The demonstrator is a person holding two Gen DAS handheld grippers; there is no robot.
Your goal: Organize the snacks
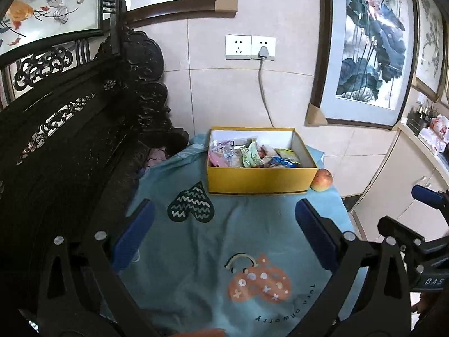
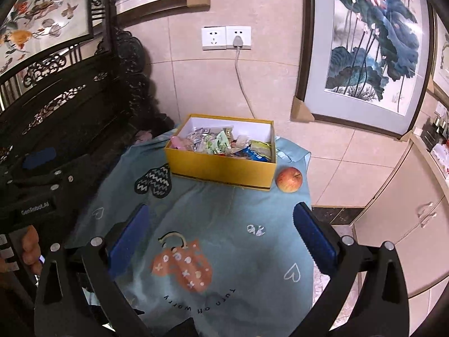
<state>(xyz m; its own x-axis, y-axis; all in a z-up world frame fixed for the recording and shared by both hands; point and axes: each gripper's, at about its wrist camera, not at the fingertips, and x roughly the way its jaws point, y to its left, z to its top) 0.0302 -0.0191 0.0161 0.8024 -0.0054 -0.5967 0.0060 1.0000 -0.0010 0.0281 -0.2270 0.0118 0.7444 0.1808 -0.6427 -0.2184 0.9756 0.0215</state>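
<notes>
One box (image 1: 256, 181), yellow, ahead of both claws on blue cloth (image 1: 196, 252); snacks (image 1: 252, 156) heaped inside, too jumbled to count, perhaps a dozen packets. One apple (image 2: 289, 179) just beside box's right end. Two sockets (image 2: 226, 38), one plugged. Left claw (image 1: 224, 236) and right claw (image 2: 221, 236) both gaping, empty, angled down over cloth, well short of box. Fingers (image 2: 31, 250) part-seen at frame edge.

Ahead of the gripper and off to its right, a red apple (image 2: 289, 179) rests on the blue printed cloth (image 2: 230, 241). Beyond, a grey plug (image 2: 238, 41) sits in the white wall socket (image 2: 226, 38); a carved dark wooden bench (image 1: 84, 146) stands left.
</notes>
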